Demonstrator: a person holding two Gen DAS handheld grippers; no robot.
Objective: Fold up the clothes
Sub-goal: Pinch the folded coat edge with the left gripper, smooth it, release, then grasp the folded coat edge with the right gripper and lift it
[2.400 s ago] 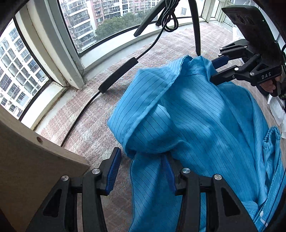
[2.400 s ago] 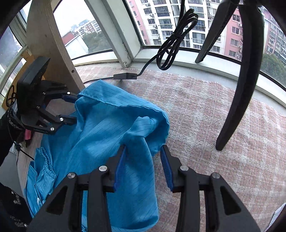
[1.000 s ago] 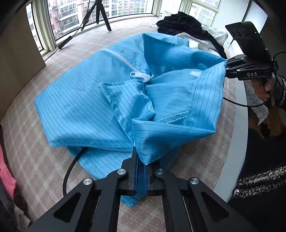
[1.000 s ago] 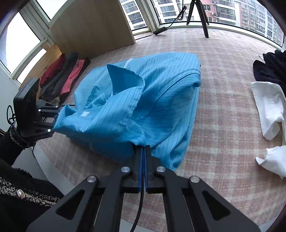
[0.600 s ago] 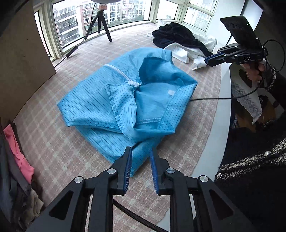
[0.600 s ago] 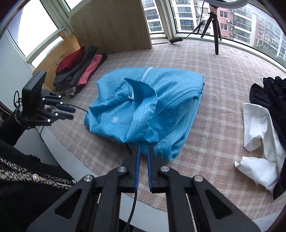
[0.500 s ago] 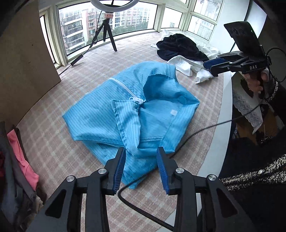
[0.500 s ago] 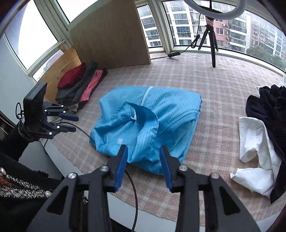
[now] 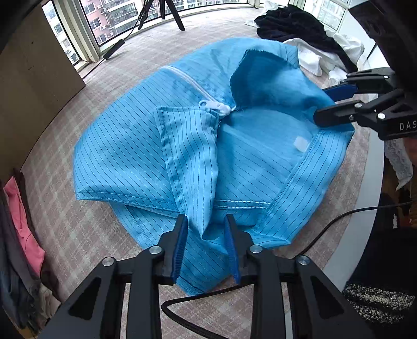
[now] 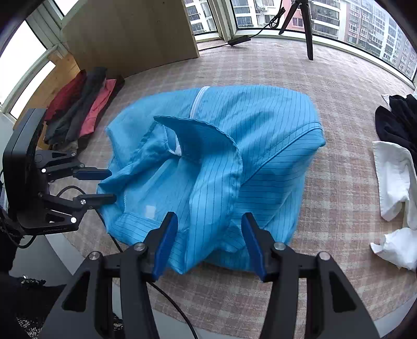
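A blue pinstriped jacket [image 9: 161, 146] with a white zipper [image 9: 198, 88] lies folded in a heap on the checked table cover; it also shows in the right wrist view [image 10: 260, 135]. My left gripper [image 9: 206, 245] is open, its jaws either side of a fold at the jacket's near edge. My right gripper [image 10: 209, 242] is open wide over the jacket's near edge. The right gripper [image 9: 336, 107] appears at the jacket's right side in the left wrist view. The left gripper [image 10: 104, 185] appears at its left side in the right wrist view.
Folded red, pink and dark clothes [image 10: 80, 114] are stacked at the left by a wooden board [image 10: 130, 31]. Black [image 9: 294, 28] and white garments [image 10: 393, 177] lie at the right. A tripod [image 10: 307, 23] and cables stand near the windows. The table edge [image 9: 365, 208] is close.
Both grippers let go of the jacket, pulled back and opened. They have now moved in again, close over its near edge, jaws wider apart.
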